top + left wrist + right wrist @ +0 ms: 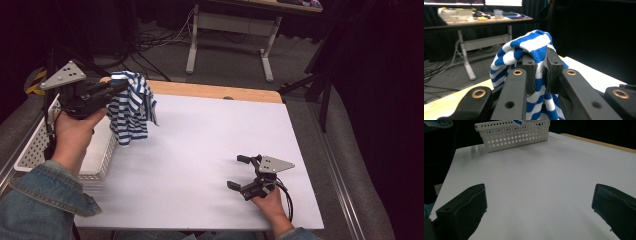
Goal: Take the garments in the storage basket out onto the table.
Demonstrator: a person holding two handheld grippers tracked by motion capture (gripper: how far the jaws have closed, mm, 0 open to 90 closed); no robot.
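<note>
One soft, light striped cloth (pixel 529 47) hangs limp from the pinched left gripper (pixel 540 72), best held at a bunched fold, while the right gripper (pixel 242 172) rests wide open and empty

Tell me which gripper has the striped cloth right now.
The left gripper, raised beside the white basket, is shut on the blue-and-white striped cloth, which hangs from it. The right gripper sits open, low over the white table, holding nothing.

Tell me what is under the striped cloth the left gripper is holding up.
The striped cloth hangs from the left gripper, fingers shut on it. Below its hem lie the white table and the near corner of the white basket. The cloth covers part of the basket's rim.
</note>
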